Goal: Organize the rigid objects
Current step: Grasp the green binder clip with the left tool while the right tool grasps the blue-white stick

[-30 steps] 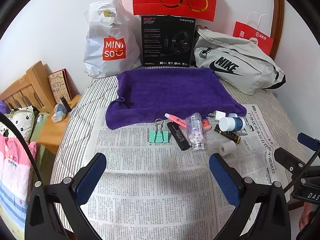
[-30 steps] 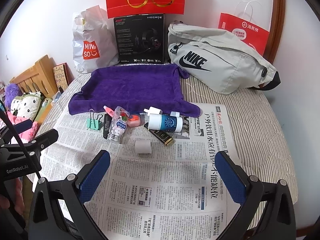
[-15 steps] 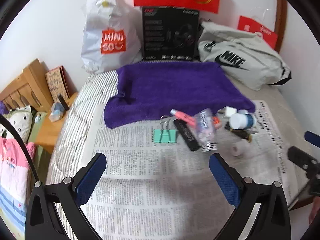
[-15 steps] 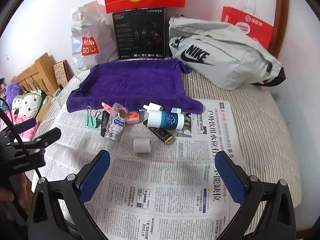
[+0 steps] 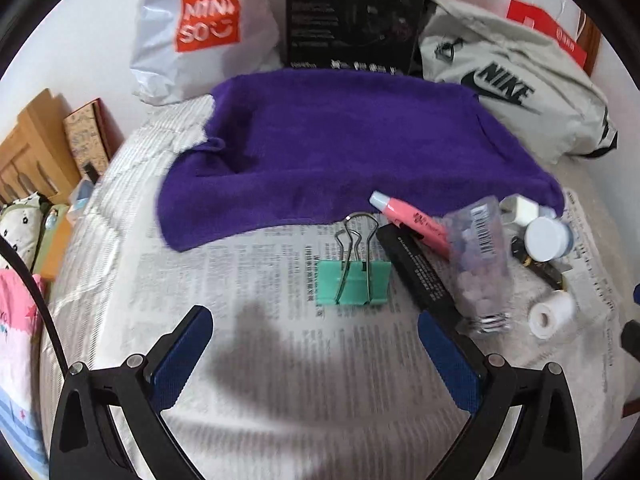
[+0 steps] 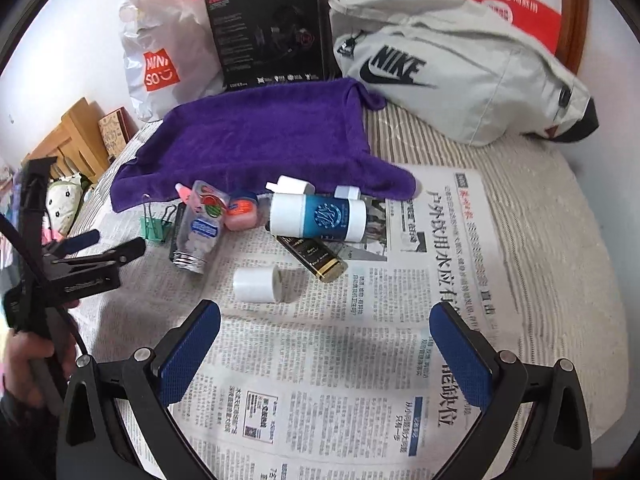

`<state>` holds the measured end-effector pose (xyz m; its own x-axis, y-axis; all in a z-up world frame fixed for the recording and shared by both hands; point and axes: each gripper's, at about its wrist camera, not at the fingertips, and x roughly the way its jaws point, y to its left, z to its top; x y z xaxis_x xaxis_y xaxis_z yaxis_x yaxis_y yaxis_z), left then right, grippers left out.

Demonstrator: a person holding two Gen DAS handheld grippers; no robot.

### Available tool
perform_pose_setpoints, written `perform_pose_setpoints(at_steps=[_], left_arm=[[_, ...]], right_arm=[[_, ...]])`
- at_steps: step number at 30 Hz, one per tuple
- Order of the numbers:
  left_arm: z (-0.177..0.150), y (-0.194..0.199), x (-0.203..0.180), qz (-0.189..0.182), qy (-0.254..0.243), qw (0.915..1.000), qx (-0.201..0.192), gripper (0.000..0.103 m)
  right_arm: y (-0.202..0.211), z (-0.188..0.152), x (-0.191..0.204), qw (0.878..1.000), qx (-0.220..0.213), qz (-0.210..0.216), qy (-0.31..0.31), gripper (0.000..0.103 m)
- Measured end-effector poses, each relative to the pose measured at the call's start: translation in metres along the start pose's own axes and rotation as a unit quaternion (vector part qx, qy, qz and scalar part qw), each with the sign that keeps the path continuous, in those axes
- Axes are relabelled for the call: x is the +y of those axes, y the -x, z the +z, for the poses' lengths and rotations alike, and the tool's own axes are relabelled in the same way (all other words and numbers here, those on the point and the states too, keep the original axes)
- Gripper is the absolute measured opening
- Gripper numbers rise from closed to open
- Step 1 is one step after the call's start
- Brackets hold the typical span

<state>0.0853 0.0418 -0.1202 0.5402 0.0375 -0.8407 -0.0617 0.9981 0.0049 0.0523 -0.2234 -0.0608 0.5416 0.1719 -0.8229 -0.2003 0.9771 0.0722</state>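
While the left gripper (image 5: 314, 344) hung low over the newspaper (image 5: 280, 380) with its two blue fingers wide apart and nothing between them, the green binder clip (image 5: 354, 282) lay just ahead of it, with its wire handles pointing toward the purple towel (image 5: 340, 148). The right gripper (image 6: 324, 344) was also spread open and empty above the newspaper (image 6: 340, 380). Just in front of it lay a small white roll (image 6: 258, 283) on its side.

The small things were gathered along the far edge of the newspaper, close to the near edge of the towel. To the right of the clip lay a black stick (image 5: 420, 270), and a pink tube (image 5: 412, 218) rested across its far end. A clear bottle of pale tablets (image 6: 198, 230) lay beside them with its metal cap toward the camera. A blue and white bottle (image 6: 320, 216) lay on its side, partly over a dark gold-tipped tube (image 6: 316, 258). A small orange-pink jar (image 6: 240, 212) sat between the two bottles.

At the far edge of the bed stood a white Miniso bag (image 6: 160, 60), a black headset box (image 6: 268, 32) and a grey Nike bag (image 6: 452, 68).
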Motion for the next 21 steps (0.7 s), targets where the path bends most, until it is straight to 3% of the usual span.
perform_pose_setpoints(at_steps=[3, 8, 12, 14, 19, 21], left_arm=[[0.001, -0.015, -0.004, 0.013, -0.014, 0.9998, 0.002, 0.103], [0.005, -0.022, -0.003, -0.003, -0.001, 0.9999, -0.01, 0.102], [0.008, -0.024, -0.004, -0.001, -0.009, 0.9998, -0.019, 0.094], [0.008, -0.023, -0.005, -0.006, -0.015, 0.9995, -0.028, 0.088], [0.008, -0.017, -0.01, -0.015, -0.018, 0.9987, -0.044, 0.046], [0.007, -0.016, -0.012, -0.014, -0.021, 0.9986, -0.046, 0.044]], right_arm=[[-0.01, 0.0, -0.005, 1.0, 0.001, 0.01, -0.007, 0.103], [-0.03, 0.004, -0.013, 1.0, 0.005, 0.004, -0.009, 0.103], [-0.044, 0.016, -0.018, 1.0, 0.002, -0.002, -0.02, 0.102], [-0.051, 0.024, -0.019, 1.0, 0.001, -0.006, -0.023, 0.102], [-0.064, 0.043, -0.01, 1.0, -0.002, 0.006, -0.017, 0.102], [-0.071, 0.046, -0.007, 1.0, 0.004, 0.006, -0.017, 0.102]])
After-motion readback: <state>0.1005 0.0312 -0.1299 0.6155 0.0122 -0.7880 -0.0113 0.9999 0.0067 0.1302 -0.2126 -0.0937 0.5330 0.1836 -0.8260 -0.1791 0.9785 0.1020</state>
